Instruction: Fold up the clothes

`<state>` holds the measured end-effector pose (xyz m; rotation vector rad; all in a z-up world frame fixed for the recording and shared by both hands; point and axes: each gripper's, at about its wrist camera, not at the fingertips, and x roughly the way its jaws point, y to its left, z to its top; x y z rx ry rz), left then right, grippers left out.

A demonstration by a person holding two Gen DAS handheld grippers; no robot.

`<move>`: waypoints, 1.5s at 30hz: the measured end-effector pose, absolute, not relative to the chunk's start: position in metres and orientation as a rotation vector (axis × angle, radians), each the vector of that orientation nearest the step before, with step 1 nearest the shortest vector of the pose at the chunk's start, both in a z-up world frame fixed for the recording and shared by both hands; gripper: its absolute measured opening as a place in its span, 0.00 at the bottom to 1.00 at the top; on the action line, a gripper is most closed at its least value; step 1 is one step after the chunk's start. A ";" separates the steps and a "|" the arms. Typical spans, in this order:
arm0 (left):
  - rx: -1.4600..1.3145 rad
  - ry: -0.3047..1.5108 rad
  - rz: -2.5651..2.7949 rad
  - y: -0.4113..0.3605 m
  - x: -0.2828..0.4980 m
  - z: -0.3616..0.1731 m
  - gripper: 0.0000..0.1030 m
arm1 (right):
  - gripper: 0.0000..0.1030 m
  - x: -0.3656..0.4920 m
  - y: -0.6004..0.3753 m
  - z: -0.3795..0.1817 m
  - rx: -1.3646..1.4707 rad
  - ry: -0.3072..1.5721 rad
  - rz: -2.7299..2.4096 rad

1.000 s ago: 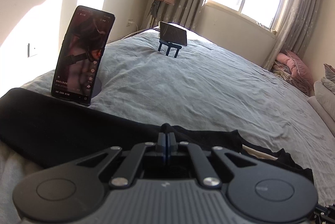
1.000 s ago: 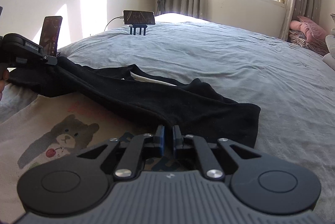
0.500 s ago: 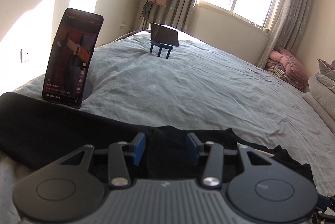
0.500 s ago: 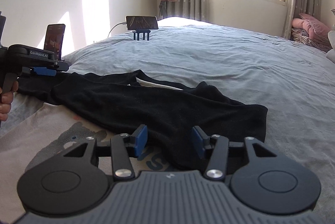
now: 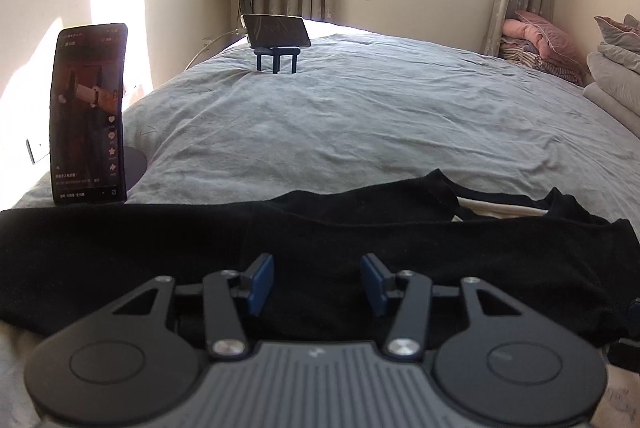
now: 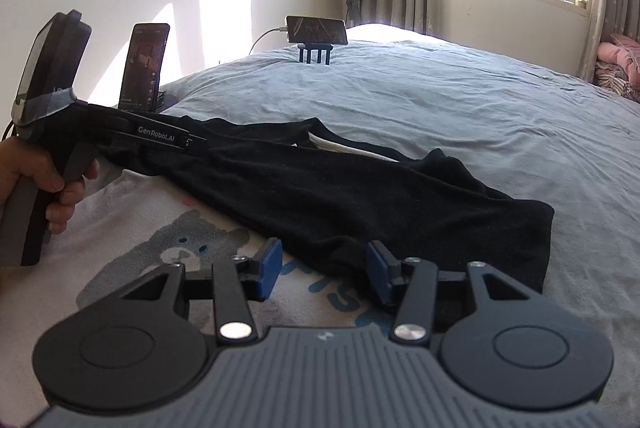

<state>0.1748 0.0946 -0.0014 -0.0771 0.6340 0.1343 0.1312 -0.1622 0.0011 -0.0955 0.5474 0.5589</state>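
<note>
Both tongs, left (image 5: 318, 282) and right (image 6: 322, 270), are spread and hold nothing. One black garment (image 6: 360, 195) lies across one bear-print shirt (image 6: 160, 228) on the bed (image 6: 460, 115); two phones (image 5: 89, 113) (image 5: 277, 29) stand propped.

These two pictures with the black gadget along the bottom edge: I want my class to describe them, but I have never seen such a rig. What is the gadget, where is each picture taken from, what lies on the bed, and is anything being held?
No robot here: a person holds a two-finger gripper in each hand, each with a wide-angle camera looking along its fingers. One picture comes from the left gripper, the other from the right gripper. The right view also shows the person's left hand on its handle.

On the grey bed lies a black garment, spread over a pale garment with a bear print. Two phones stand on holders: an upright phone and a sideways phone.

Both grippers are open, their blue pads apart, holding nothing.
</note>
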 end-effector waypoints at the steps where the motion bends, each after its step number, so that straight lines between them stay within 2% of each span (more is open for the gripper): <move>1: -0.089 0.634 0.165 0.099 0.175 -0.001 0.49 | 0.50 0.132 -0.164 0.003 -0.071 0.544 0.558; 6: -0.187 0.644 0.271 0.126 0.172 0.004 0.49 | 0.50 0.142 -0.164 -0.004 -0.090 0.584 0.471; 8: -0.245 0.656 0.242 0.133 0.171 0.003 0.44 | 0.50 0.147 -0.165 -0.008 -0.088 0.614 0.440; 10: -0.247 0.665 0.215 0.131 0.172 0.001 0.25 | 0.50 0.148 -0.167 -0.010 -0.080 0.620 0.429; 11: -0.229 0.670 0.214 0.128 0.173 -0.001 0.21 | 0.50 0.148 -0.168 -0.010 -0.078 0.620 0.428; 12: -0.211 0.675 0.212 0.125 0.175 -0.002 0.12 | 0.50 0.148 -0.169 -0.010 -0.076 0.619 0.426; 14: -0.196 0.653 0.218 0.122 0.173 0.000 0.05 | 0.50 0.149 -0.170 -0.010 -0.071 0.619 0.423; 17: -0.180 0.631 0.237 0.121 0.172 0.002 0.05 | 0.50 0.149 -0.172 -0.010 -0.062 0.618 0.417; 19: -0.158 0.634 0.269 0.121 0.173 0.000 0.06 | 0.50 0.149 -0.175 -0.008 -0.040 0.610 0.411; 21: -0.143 0.628 0.300 0.121 0.174 0.001 0.16 | 0.50 0.149 -0.180 -0.005 0.003 0.592 0.410; 26: -0.175 0.544 0.236 0.117 0.165 0.012 0.31 | 0.50 0.153 -0.192 0.000 0.130 0.557 0.380; 30: -0.219 0.534 0.065 0.104 0.167 0.012 0.44 | 0.50 0.163 -0.189 -0.010 0.114 0.609 0.315; 35: -0.158 0.648 -0.025 0.077 0.180 -0.005 0.48 | 0.52 0.163 -0.180 -0.015 0.018 0.625 0.283; 38: -0.094 0.645 0.015 0.071 0.179 -0.007 0.49 | 0.54 0.163 -0.180 -0.016 0.010 0.624 0.274; 41: -0.092 0.629 0.064 0.075 0.176 -0.004 0.60 | 0.61 0.163 -0.178 -0.017 -0.005 0.624 0.255; 45: -0.143 0.611 0.146 0.090 0.175 -0.001 0.62 | 0.65 0.165 -0.176 -0.017 -0.020 0.626 0.245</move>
